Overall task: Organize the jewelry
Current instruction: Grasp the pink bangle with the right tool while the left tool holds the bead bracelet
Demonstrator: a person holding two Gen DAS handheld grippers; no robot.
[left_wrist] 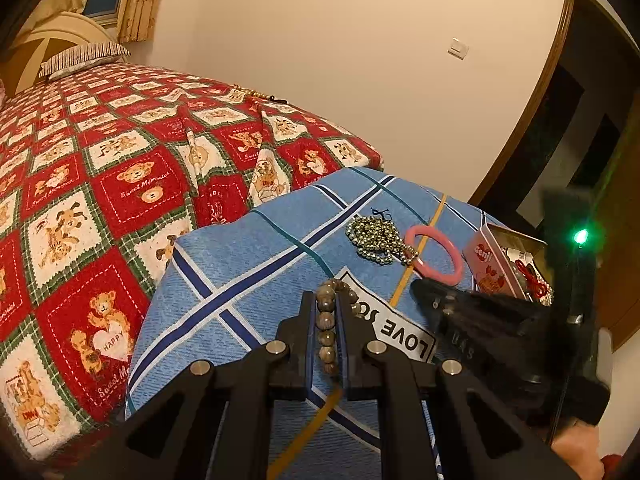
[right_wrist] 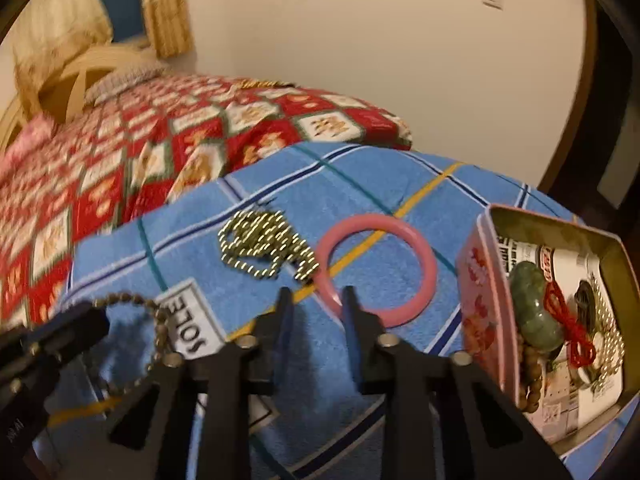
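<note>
A blue checked cloth lies on a bed with a red teddy-bear quilt, by a bare wall. The left gripper pinches a brown bead bracelet. Farther right lie gold beads and a pink ring, with open cloth around them. The right gripper is a little open, its tips at the ring's near rim. A pink tin sits at the cloth's right edge. Only the right view shows the green stone inside it.
</note>
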